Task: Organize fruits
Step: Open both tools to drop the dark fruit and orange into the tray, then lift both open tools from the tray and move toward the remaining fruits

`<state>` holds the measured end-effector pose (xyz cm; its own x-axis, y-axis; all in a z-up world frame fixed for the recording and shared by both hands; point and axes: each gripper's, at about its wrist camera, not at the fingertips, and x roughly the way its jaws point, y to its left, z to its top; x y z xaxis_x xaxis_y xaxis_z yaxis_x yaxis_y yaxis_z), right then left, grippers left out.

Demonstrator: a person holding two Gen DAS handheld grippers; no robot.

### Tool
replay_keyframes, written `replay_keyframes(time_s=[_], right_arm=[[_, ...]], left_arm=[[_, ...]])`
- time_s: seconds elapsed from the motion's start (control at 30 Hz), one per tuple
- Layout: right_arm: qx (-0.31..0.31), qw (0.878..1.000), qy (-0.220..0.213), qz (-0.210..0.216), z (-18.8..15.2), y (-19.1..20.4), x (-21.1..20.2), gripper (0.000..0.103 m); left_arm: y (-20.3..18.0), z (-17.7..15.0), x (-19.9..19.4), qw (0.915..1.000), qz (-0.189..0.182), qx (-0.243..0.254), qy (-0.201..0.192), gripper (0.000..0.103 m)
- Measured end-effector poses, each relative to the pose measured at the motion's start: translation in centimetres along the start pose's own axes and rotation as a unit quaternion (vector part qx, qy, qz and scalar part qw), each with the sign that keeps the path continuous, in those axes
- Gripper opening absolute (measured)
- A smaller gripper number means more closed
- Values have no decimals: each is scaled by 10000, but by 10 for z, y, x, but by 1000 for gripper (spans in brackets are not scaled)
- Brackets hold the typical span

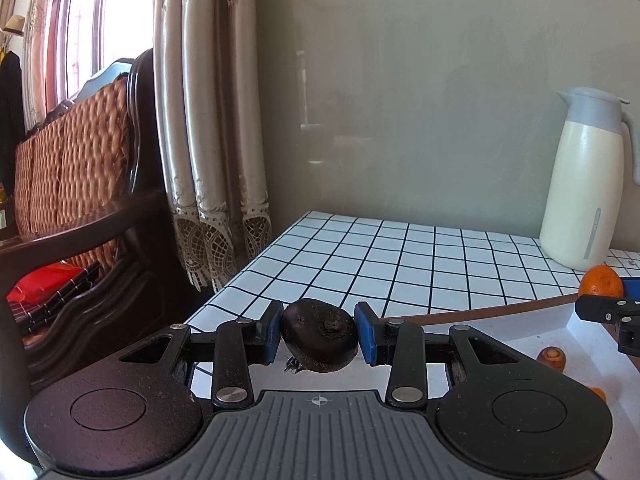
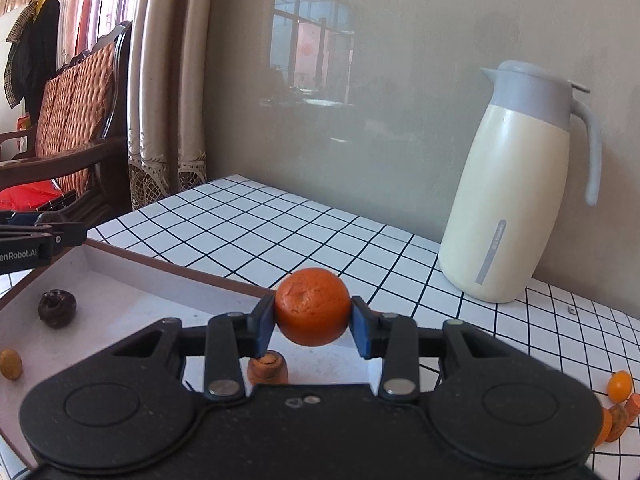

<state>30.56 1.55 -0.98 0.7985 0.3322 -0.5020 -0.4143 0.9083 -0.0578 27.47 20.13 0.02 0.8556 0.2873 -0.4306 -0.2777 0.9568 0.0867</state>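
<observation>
Orange first: round orange mandarin [image 2: 312, 306] gripped at its widest part by the right tongs [image 2: 312, 312], jaws partly closed with both blue pads pressed against the peel. Dark, round, rough-skinned fruit [image 1: 320, 334] pinched likewise in the left tongs [image 1: 318, 336], jaws narrowed onto its sides, stem scar facing the camera. Both pieces carried in the air, touching nothing but the pads.

Judged as the carry-and-place step, with the shallow white tray with a brown rim [image 2: 160, 268] lying below and to the left of the right tongs, far rim just behind the mandarin.

- Lower each fruit close to the tray floor before letting go; round fruit dropped from height likely to roll.
- Aim the dark fruit toward the second dark round fruit [image 2: 57, 307], lying in the tray well to the left of the right tongs, if sorting by kind.
- Mind the small brown stub-shaped piece [image 2: 268, 368] directly beneath the right tongs: set the mandarin down beside it, not on top.
- Squeeze no harder than now, to spare the soft peel.
- Steer clear of the tall cream jug with a grey lid [image 2: 516, 184], ahead and to the right of the right tongs.
- Leave room between the two tongs, near each other at the tray.
- Open slowly, then lift straight away.
</observation>
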Motion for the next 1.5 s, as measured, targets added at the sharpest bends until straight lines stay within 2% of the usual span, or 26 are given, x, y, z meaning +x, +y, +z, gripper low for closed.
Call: replay_keyframes(time_s=[0.17, 0.2, 0.23, 0.27, 0.3, 0.33, 0.47, 0.77, 0.97, 1.2, 1.5], right_arm=[[152, 9993, 207, 285, 3, -8, 14, 32], [103, 9991, 293, 295, 4, -7, 16, 42], [38, 9995, 258, 160, 6, -5, 14, 55], [33, 10000, 17, -8, 6, -3, 8, 91], [68, 9996, -279, -75, 5, -3, 0, 97], [60, 9994, -335, -48, 7, -3, -3, 97], [28, 9994, -342, -51, 7, -4, -5, 97], [134, 9995, -291, -22, 5, -6, -4, 97], [181, 9993, -335, -30, 2, -8, -15, 97], [229, 9989, -393, -121, -6, -13, -37, 97], [416, 9976, -408, -373, -22, -35, -64, 97]], left_arm=[[-4, -1, 15, 9998, 2, -46, 182, 39], [-6, -2, 16, 9998, -53, -17, 214, 39], [-7, -2, 15, 9998, 26, 38, 195, 53], [-8, -3, 10, 9998, 185, 69, 30, 96], [-8, -4, 2, 9990, 353, 55, -253, 101], [-7, -3, -4, 9980, 405, 31, -481, 103], [-1, -1, -6, 9983, 355, -127, -436, 103], [1, -8, -8, 9987, 355, -37, -371, 103], [-2, -8, -24, 9978, 382, -36, -542, 103], [-19, -3, -50, 9959, 316, -53, -852, 103], [-52, -20, -70, 9977, 0, 89, -673, 103]])
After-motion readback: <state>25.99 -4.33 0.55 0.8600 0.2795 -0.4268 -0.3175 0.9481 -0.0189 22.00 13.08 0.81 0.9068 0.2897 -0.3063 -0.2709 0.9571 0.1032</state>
